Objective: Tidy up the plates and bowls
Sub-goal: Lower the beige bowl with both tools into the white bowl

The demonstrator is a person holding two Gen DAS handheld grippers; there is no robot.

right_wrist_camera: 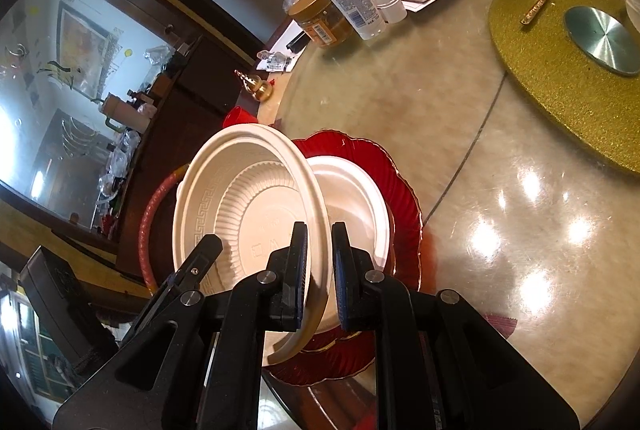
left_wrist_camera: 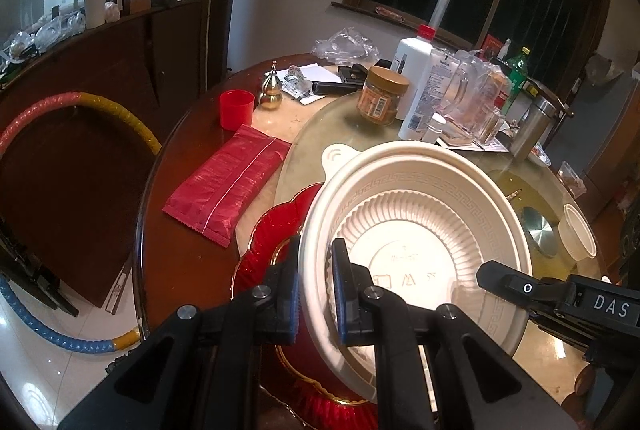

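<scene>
Both grippers pinch opposite rims of the ribbed cream plastic bowl, the left gripper and right gripper nearly closed on its thin edge. It hangs tilted above the white dish nested on the scalloped red plate. Level it, centre it over the dish, then lower both hands together before releasing

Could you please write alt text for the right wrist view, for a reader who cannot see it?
The right gripper pinches the rim of a tilted cream plastic bowl, its jaws closed on either side. Beneath sits a scalloped red plate holding a second cream bowl, on a glass-topped round table. The left gripper reaches in from the left.
</scene>
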